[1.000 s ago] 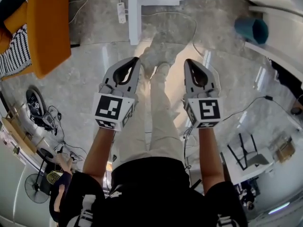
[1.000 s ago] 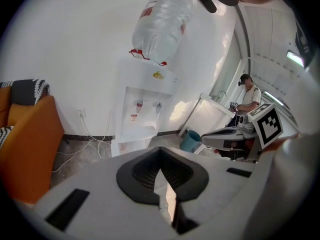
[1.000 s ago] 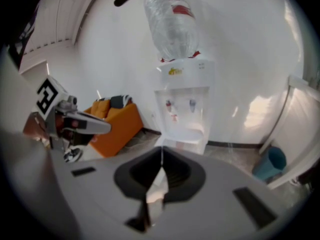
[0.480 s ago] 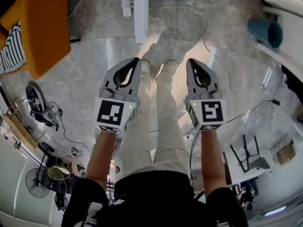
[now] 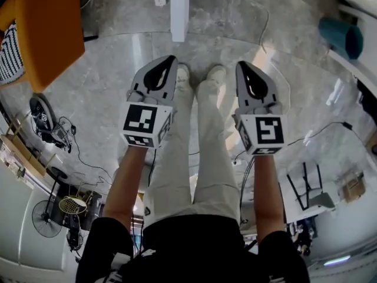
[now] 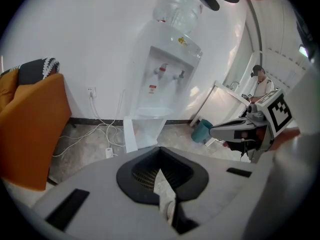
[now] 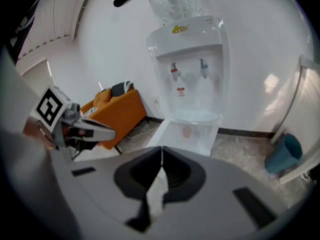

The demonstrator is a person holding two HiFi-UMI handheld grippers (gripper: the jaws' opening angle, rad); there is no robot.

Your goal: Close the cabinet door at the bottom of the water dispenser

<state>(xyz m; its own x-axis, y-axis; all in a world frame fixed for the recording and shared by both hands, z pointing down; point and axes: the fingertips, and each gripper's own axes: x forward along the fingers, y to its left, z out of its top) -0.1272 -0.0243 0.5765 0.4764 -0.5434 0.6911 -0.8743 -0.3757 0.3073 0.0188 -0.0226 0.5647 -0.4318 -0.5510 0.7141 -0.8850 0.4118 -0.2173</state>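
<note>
Two tools (image 5: 171, 58) (image 5: 240, 64), one water dispenser (image 7: 187, 69), one cabinet door (image 6: 129, 134), one orange chair (image 5: 53, 34), one teal bin (image 5: 339, 37).

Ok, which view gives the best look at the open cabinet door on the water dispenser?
The left gripper view: the cabinet door stands swung open, sharp against the floor. The right gripper view shows the door too, but pale and washed out. The head view catches it only as a narrow white strip from above.
</note>
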